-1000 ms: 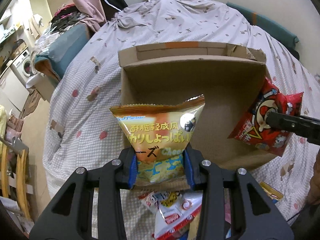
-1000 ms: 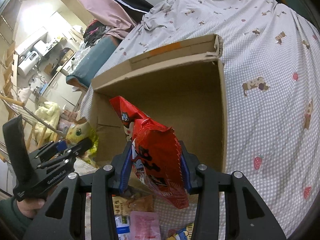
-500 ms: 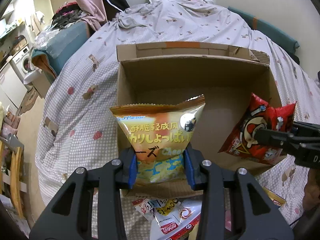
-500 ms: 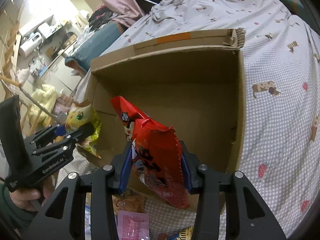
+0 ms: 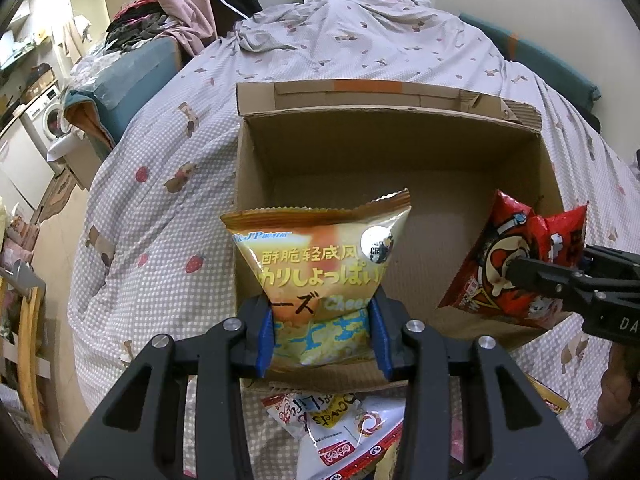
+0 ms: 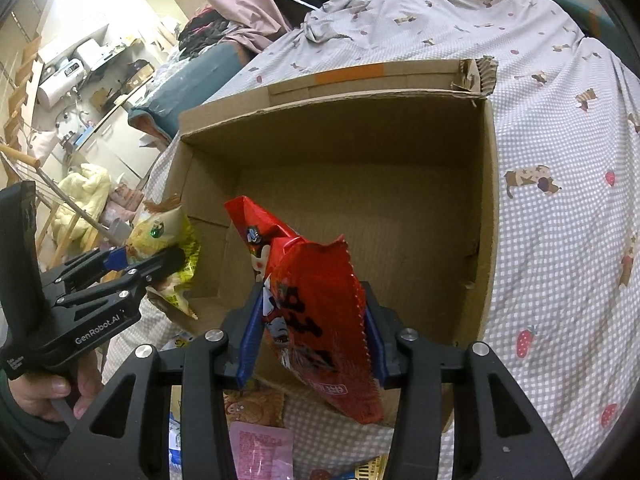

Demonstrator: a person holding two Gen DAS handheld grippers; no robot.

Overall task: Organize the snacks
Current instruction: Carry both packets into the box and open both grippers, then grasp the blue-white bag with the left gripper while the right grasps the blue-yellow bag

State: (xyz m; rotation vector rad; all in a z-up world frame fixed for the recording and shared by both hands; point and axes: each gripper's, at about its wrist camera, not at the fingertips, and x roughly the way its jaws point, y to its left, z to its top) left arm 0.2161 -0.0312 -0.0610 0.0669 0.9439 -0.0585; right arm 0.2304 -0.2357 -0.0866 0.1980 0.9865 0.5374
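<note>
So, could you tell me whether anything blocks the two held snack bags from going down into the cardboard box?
Nothing visible does: the yellow bag and red bag hang over the open cardboard box, whose visible floor is bare.

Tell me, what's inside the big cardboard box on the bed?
The open brown cardboard box shows only bare cardboard floor and walls. The yellow cheese snack bag and the red cartoon snack bag, each held above its near edge, hide part of the floor.

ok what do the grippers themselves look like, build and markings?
Both grippers are matte black open-frame linkages with silver pivot bolts and blue pads on the fingers. The left gripper carries white "GenRobot.AI" lettering on its side. A bare hand with a dark green sleeve holds its handle.
</note>
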